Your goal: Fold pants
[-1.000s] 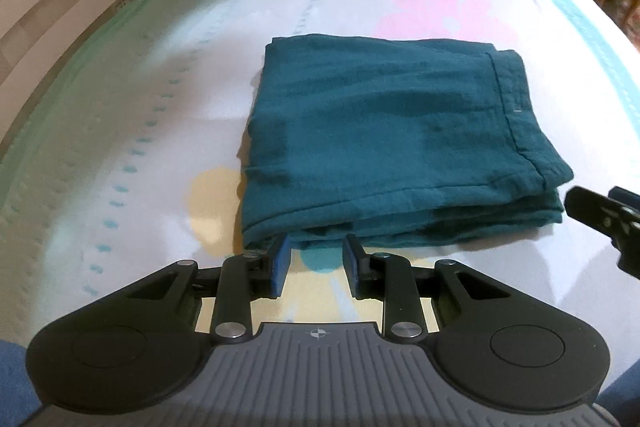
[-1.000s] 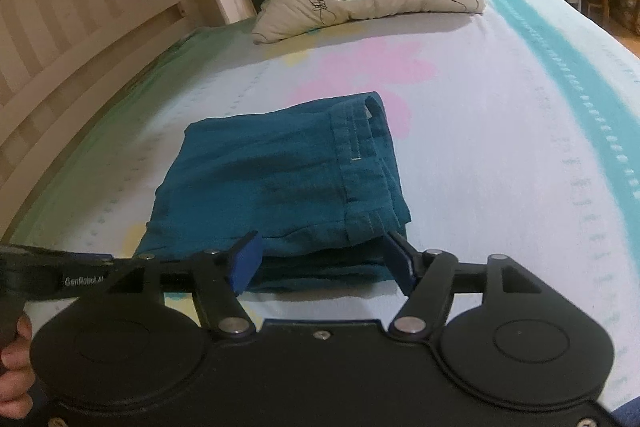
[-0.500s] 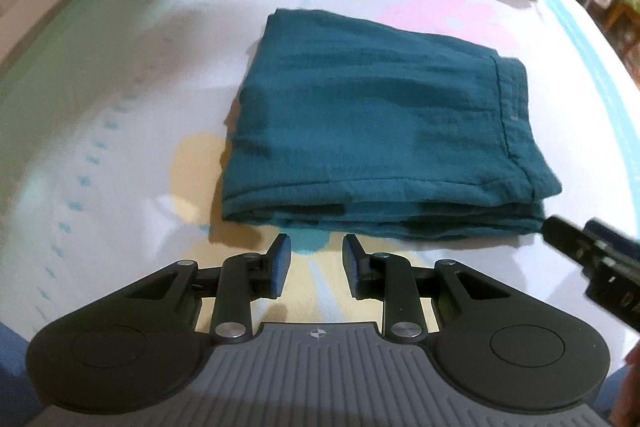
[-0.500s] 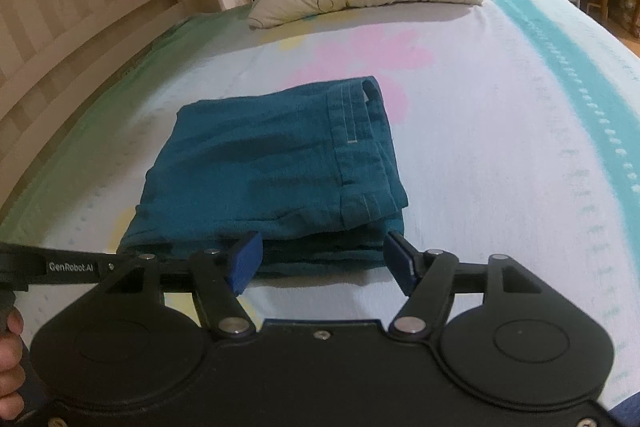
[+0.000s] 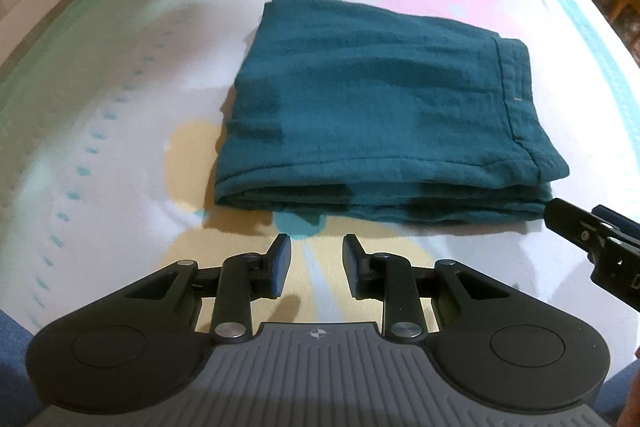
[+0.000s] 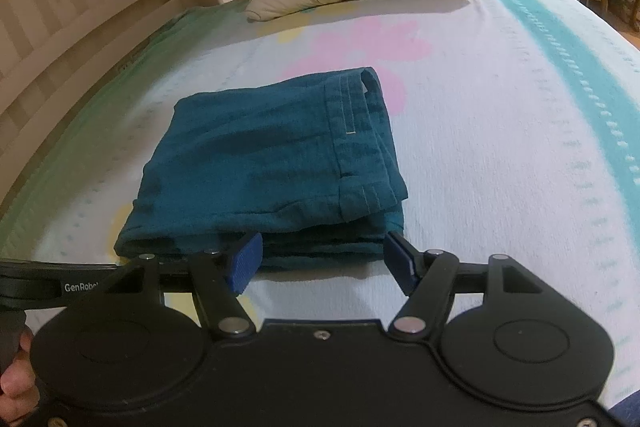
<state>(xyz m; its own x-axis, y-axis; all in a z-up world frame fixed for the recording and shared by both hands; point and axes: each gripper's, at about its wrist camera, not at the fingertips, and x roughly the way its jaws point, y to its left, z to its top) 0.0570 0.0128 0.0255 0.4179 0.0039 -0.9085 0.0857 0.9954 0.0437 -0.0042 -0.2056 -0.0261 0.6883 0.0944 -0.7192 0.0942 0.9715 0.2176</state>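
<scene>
Well, on the bed (image 5: 120, 131) the pants (image 5: 372, 107) lie folded in a flat stack, long axis running nine to three, at twelve o'clock from both grippers. Right gripper (image 6: 322, 259) is nearer, jaws wide and empty at the stack's near edge; left gripper (image 5: 316, 263) sits just short, jaws parted, nothing held.

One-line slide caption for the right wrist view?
Open right gripper at the near edge of folded teal pants on a bed.
</scene>
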